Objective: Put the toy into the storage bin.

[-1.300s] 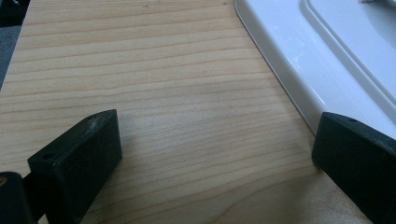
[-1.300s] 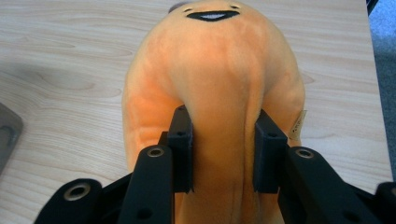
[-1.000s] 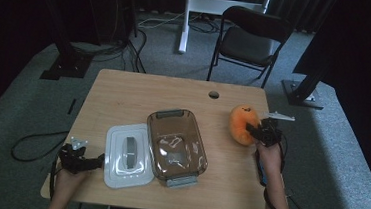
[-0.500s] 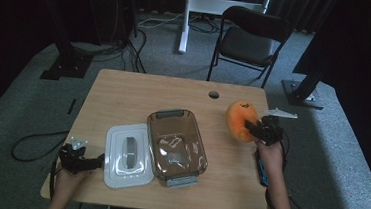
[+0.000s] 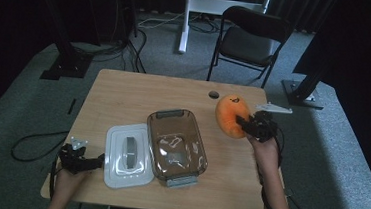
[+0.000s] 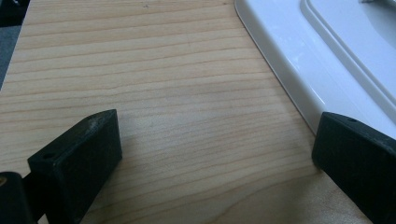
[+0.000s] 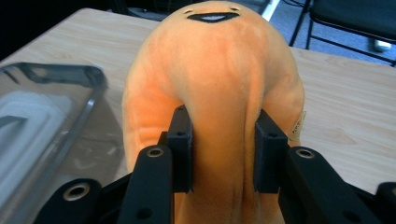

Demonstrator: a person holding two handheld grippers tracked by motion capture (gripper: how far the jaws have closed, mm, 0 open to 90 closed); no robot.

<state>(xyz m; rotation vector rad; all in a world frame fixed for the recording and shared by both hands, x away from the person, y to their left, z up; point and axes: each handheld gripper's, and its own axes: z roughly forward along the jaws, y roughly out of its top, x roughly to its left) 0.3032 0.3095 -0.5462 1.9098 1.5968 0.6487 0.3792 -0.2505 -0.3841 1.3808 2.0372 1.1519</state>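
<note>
The right gripper (image 5: 244, 123), jaws pinched into the orange plush toy (image 5: 231, 115), has it at three o'clock of the clear container (image 5: 176, 145); next, swing toward nine and lower it in, while the left gripper (image 5: 100, 160) idles wide open, holding nothing

A wooden desk (image 5: 139, 91) is standing on grey carpet (image 5: 18, 101), with a round cable hole (image 5: 214, 94) showing near its far edge. A clear brown-tinted container (image 5: 176, 144) is lying at the middle of the desk, and a white lid (image 5: 125, 155) with a grey handle is sitting just beside it. Beyond the desk a black folding chair (image 5: 251, 39) is facing it, next to a white stand leg (image 5: 186, 19). Black cables (image 5: 35, 143) are trailing over the carpet.
</note>
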